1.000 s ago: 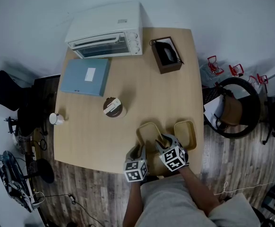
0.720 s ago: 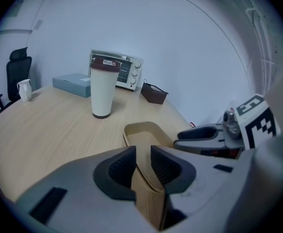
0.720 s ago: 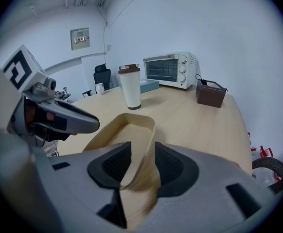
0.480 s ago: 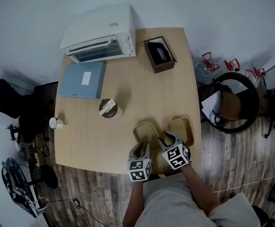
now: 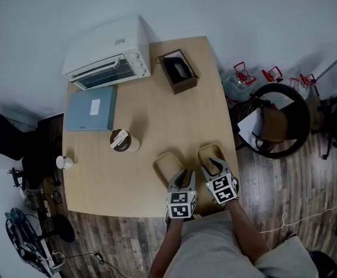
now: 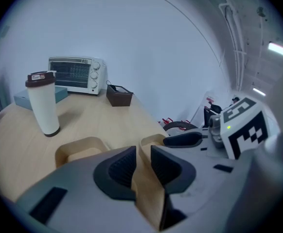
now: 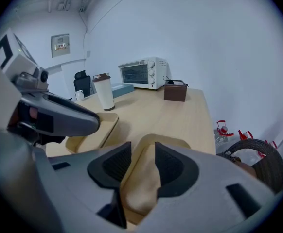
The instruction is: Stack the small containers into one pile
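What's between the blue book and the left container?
A white tumbler with a brown lid stands between the blue book and the left container, touching neither. The head view shows it.

Table [image 5: 157,114] holds toaster oven [image 5: 106,61]; blue folder [image 5: 89,109]; tumbler [image 5: 122,141]; brown box [image 5: 178,72].

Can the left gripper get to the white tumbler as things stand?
Probably not yet: the left gripper grips the left container by its wall. Otherwise bare table lies between it and the tumbler.

L container [image 5: 165,164] near end hid under L gripper [image 5: 181,177] | R container [image 5: 207,152] likewise, R gripper [image 5: 215,167] | person [image 5: 215,249] cut, btm edge
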`<state>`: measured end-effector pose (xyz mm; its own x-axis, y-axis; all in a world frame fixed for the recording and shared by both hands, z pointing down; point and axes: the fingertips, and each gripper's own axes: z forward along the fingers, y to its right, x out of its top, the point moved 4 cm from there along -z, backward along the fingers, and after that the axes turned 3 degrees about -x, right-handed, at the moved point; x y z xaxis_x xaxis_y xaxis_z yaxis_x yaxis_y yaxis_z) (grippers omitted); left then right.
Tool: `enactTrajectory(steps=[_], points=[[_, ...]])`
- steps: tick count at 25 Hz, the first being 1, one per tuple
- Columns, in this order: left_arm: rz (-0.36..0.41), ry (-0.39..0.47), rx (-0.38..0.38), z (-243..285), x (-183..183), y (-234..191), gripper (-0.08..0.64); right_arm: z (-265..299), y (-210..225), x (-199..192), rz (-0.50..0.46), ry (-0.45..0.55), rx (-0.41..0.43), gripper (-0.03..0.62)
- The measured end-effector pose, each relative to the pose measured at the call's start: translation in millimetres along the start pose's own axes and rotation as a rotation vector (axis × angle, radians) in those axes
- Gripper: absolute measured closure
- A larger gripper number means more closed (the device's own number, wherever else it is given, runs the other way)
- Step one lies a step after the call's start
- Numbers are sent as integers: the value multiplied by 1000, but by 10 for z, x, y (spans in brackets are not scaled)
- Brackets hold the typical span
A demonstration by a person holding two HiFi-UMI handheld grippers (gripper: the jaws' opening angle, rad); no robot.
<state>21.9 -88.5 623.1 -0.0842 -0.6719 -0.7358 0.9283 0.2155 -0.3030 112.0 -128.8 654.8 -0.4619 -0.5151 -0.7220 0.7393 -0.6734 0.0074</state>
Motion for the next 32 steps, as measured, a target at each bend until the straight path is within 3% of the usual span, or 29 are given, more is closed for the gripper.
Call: enactTrajectory(steps=[3,10,14,32], points=[[9,-11,-12,129,3,159,472,-57,172,-66,56,11,-24,439],[-85,-84,-9,335,-192,457,466,-229,510,-372,126,-9,-80,439],[-70,-113,20,395,-331,571,453,-275,647,-462,179,-1,-87,439],[-191,-147,66,655,-433,517,350,-205,700,-624,219,-32,-50,439]])
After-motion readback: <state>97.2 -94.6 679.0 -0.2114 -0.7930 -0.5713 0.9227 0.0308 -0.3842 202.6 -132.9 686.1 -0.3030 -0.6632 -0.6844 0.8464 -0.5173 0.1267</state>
